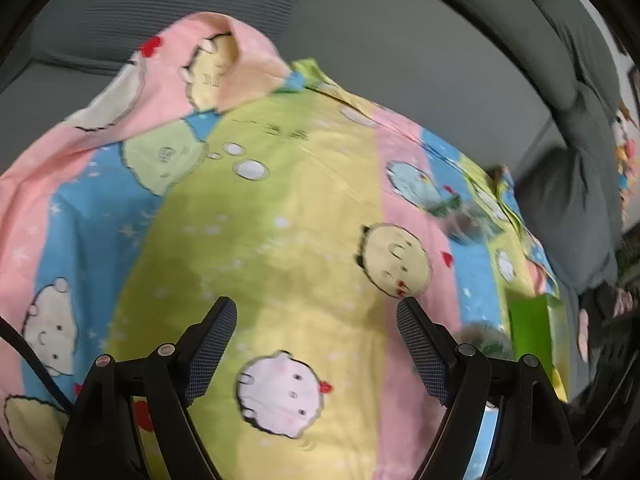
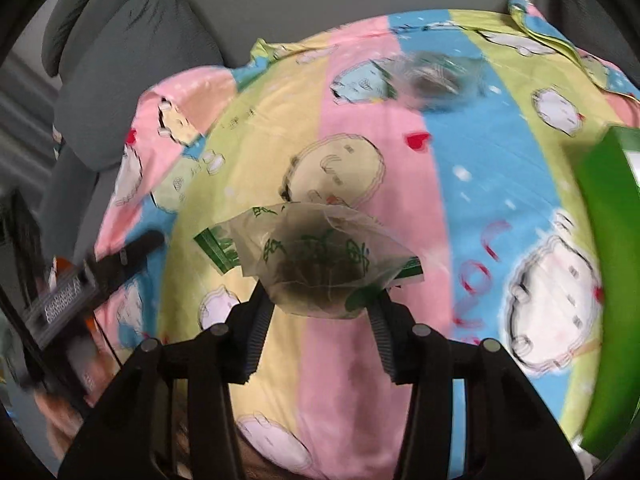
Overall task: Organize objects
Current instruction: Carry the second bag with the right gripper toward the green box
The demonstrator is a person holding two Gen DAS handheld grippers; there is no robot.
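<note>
The right tongs are clenched on a clear packet printed in green, with a dark clump inside it. The two pads press on the packet's lower part from either side, and the packet stands up between them, lifted clear of the cloth below. That cloth is a bright sheet in pink, yellow, green and blue stripes with round cartoon faces, spread over a surface whose own make cannot be told.

A second packet, also clear with dark contents, lies flat on a blue stripe toward the cloth's far edge; it is blurred, so its print cannot be read. In the left wrist view the same packet sits near the cloth's right edge. A green box stands at the cloth's right edge in the right wrist view, well apart from the held packet; the left wrist view shows it too, near the cloth's near right corner, with another blurred packet just beside it.

The left tongs are released, their jaws wide with nothing between them, hanging over a yellow stripe and a pink cartoon face. In the right wrist view the left tool appears at the cloth's left edge, dark with an orange part.

Grey cushions lie beyond the cloth's far left corner.
</note>
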